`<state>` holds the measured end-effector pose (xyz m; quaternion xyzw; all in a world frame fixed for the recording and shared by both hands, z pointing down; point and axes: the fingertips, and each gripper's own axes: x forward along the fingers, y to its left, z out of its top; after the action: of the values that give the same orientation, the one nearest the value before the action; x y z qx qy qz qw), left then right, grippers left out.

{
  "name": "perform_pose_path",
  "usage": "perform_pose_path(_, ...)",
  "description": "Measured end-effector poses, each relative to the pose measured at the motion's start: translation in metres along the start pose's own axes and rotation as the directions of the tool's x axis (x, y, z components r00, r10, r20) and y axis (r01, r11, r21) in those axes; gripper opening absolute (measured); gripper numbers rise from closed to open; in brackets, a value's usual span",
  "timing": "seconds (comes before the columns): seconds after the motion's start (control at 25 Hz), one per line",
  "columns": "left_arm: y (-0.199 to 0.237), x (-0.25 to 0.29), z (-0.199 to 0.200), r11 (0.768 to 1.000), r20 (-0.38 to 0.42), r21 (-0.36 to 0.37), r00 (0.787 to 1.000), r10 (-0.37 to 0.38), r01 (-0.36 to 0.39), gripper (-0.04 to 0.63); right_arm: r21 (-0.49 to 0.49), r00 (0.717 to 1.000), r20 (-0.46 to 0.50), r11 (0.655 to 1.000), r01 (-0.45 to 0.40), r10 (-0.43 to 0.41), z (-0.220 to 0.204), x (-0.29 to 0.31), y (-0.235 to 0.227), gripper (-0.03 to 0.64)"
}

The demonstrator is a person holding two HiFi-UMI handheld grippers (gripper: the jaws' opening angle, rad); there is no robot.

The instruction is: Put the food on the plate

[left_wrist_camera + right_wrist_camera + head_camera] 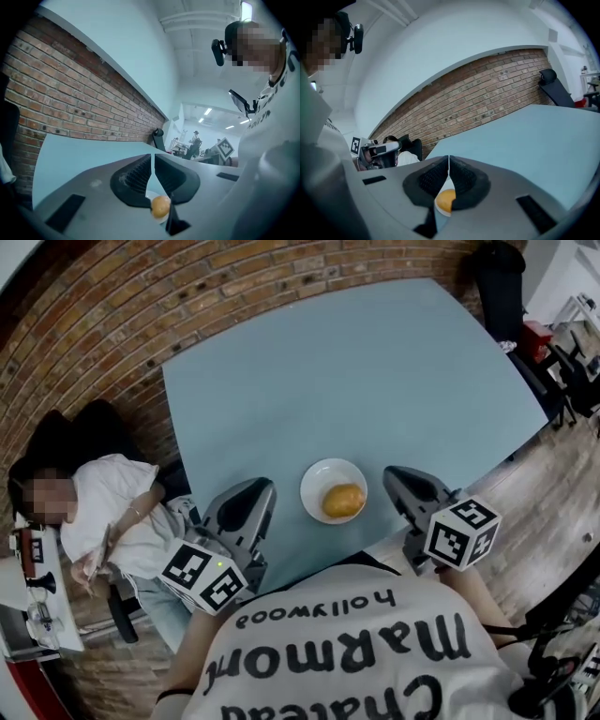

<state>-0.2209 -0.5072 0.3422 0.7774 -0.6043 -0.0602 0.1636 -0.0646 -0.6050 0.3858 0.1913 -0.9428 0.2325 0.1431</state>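
A round orange-yellow piece of food lies in a small white plate near the front edge of the pale blue table. My left gripper hovers just left of the plate, jaws shut with nothing between them. My right gripper hovers just right of the plate, also shut and empty. In the left gripper view the closed jaws meet above the food. In the right gripper view the closed jaws likewise sit above the food and the plate.
A person in a white shirt sits left of the table against the brick wall. A black chair stands past the far right corner. Wooden floor lies to the right.
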Motion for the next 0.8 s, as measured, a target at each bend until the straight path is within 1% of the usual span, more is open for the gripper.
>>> perform_pose_path(0.12, -0.001, -0.001, -0.001, 1.0, 0.004, 0.004, 1.0, -0.004, 0.004, 0.02, -0.018, 1.0, -0.012, 1.0, -0.005, 0.005, 0.0, 0.002, 0.006, 0.012)
perform_pose_path(0.32, -0.005, 0.003, -0.009, 0.997, -0.032, 0.074, 0.999, 0.004, -0.002, 0.02, -0.038, 1.0, -0.03, 0.999, -0.004, 0.003, -0.002, 0.003, 0.007, 0.009)
perform_pose_path(0.52, -0.006, 0.0, -0.012, 0.998, -0.031, 0.055, 1.0, 0.004, -0.003, 0.02, -0.097, 1.0, -0.028, 0.995, -0.004, 0.002, 0.001, 0.002, 0.01, 0.008)
perform_pose_path(0.8, -0.006, -0.005, -0.015, 0.999, -0.026, 0.05, 0.999, 0.019, -0.017, 0.02, -0.087, 0.999, -0.032, 0.996, -0.02, 0.018, 0.0, 0.004, 0.013, 0.008)
